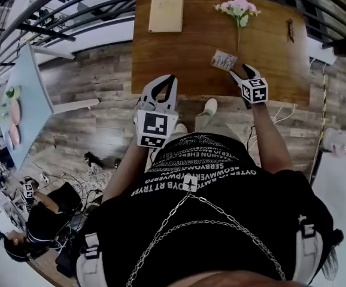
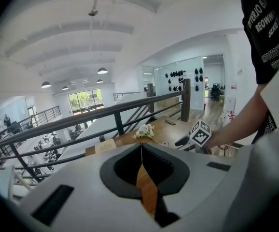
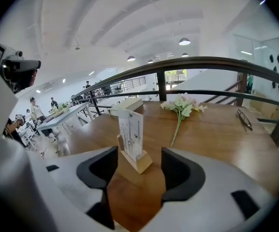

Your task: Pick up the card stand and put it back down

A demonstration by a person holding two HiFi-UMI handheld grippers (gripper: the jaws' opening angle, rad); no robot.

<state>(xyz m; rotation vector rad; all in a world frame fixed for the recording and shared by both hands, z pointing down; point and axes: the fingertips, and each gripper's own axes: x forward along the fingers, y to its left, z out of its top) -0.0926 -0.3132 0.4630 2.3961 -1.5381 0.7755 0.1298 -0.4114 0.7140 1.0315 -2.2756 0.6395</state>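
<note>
The card stand (image 3: 131, 139) sits upright on the table (image 3: 216, 129), its wooden base between the wide-open jaws of the right gripper (image 3: 138, 162), and neither pad touches it. This looks like either the moment just ahead of the grasp or the put-down already made; the frames do not settle which. If it is the pick-up, the jaws must close squarely on the base, not on the thin card. If it is done, the gripper must back straight out without clipping it. The left gripper (image 1: 164, 82) hangs closed and empty off the table's near edge
</note>
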